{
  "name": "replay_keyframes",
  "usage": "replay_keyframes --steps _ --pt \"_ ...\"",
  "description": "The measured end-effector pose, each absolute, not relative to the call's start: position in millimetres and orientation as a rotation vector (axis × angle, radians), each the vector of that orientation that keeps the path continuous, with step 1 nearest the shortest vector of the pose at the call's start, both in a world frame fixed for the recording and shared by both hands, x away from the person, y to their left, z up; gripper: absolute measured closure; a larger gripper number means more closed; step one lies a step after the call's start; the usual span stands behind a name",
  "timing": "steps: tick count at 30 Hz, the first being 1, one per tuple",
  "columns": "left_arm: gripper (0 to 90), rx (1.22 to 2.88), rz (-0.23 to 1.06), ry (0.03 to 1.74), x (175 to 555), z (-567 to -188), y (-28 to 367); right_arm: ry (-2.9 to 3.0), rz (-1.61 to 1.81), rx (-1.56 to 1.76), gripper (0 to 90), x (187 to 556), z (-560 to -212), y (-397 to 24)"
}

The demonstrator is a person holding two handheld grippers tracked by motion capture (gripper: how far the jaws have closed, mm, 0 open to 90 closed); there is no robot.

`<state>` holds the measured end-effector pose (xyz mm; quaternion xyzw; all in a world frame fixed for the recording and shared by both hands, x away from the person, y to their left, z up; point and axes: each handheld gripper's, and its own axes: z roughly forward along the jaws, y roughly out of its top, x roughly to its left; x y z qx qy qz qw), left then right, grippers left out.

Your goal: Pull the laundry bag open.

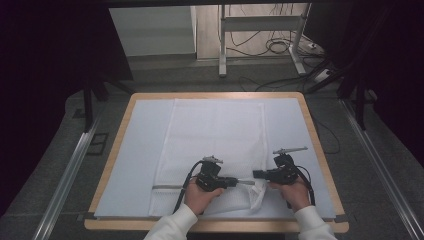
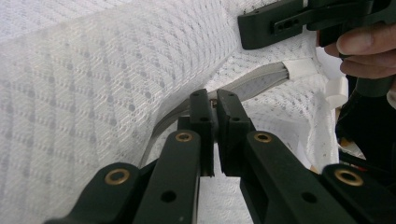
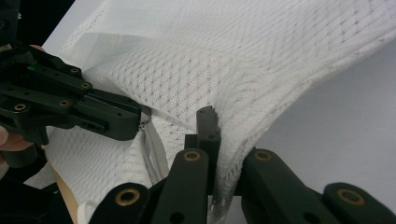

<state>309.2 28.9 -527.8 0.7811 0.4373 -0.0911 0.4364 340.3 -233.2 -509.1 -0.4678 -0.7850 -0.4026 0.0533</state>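
Observation:
A white mesh zip bag (image 1: pixel 215 135) lies flat on the table, its near right corner bunched up between my two grippers. My left gripper (image 1: pixel 246 182) points right and is shut on the small metal zipper pull at the end of the grey zipper strip (image 2: pixel 261 79). In the left gripper view its jaws (image 2: pixel 214 100) stand pressed together over the pull. From the right, my right gripper (image 1: pixel 256 174) points left and is shut on the mesh fabric beside the zipper. The mesh (image 3: pixel 210 60) drapes over its right jaw (image 3: pixel 219 122) and hides that tip. The left gripper (image 3: pixel 137 122) sits close by.
A pale sheet (image 1: pixel 135 150) covers the wooden table (image 1: pixel 117 145). Metal rails (image 1: pixel 65 180) run along the floor on both sides. Desk legs and loose cables (image 1: pixel 280 47) lie beyond the far edge. Dark curtains hang left and right.

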Motion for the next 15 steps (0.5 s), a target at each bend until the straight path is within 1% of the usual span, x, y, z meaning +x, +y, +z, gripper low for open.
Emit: replay_keyframes --steps 15 --pt "86.6 1.973 -0.208 1.085 306.1 -527.0 36.5 -2.397 -1.213 -1.415 88.4 339.9 -510.4 -231.3"
